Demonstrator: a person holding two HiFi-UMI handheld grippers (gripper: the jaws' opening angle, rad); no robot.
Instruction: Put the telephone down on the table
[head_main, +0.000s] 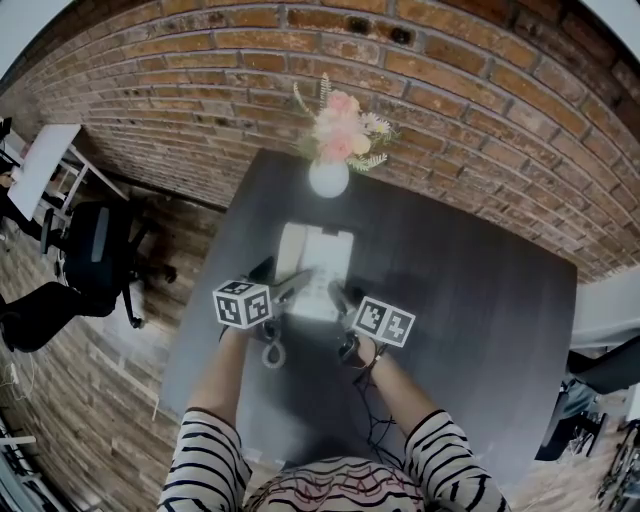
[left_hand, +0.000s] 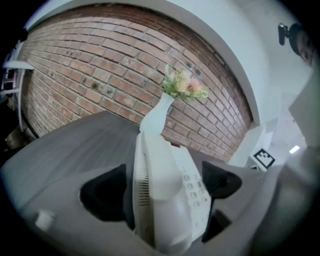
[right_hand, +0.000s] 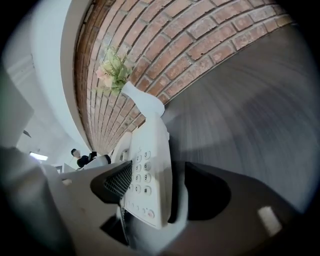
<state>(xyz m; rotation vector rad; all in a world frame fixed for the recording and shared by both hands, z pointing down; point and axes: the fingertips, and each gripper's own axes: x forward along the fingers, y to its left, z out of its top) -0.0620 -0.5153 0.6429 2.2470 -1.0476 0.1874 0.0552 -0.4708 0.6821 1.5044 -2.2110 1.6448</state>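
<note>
At the frame's centre, on the matte dark-grey table (head_main: 480, 300), lies the boxy, smooth white plastic telephone (head_main: 318, 262). The left gripper (head_main: 296, 288) and right gripper (head_main: 336, 298) flank it, jaws spread, not clamping.

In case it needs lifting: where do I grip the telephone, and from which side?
I'd take the telephone at its near end, one gripper toward each corner, coming from the person's side: the body looks too broad for one gripper, and the vase stands close behind its far end. The left gripper and right gripper sit there, jaws open around it.
</note>
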